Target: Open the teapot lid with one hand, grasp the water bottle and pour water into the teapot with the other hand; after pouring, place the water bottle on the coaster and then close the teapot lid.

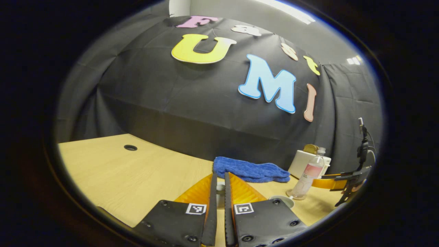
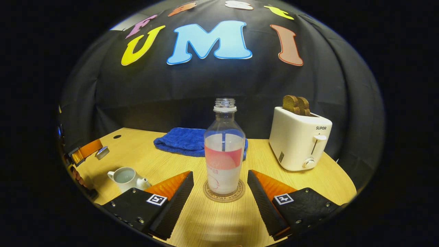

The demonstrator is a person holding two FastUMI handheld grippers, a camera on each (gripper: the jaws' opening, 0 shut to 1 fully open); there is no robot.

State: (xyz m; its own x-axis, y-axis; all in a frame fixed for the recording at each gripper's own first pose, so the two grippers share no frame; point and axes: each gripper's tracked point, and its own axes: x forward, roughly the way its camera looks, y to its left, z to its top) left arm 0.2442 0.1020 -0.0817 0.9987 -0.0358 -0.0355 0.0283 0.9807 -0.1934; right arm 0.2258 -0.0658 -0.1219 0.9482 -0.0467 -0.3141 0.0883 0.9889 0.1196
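The water bottle is standing upright on the coaster, uncapped and about half full; the right tongs are sitting spread, one finger on each side of it, not touching; pouring and placing are judged complete. The left tongs are pinching a small pale object, apparently the lid. The teapot is standing open on the surface, liquid showing inside; closing is remaining.

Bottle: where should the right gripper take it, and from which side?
Grip the bottle at its straight body, around the label band, coming in level from the front. It stands upright on the coaster, centred between the open right gripper fingers; the neck looks too narrow.
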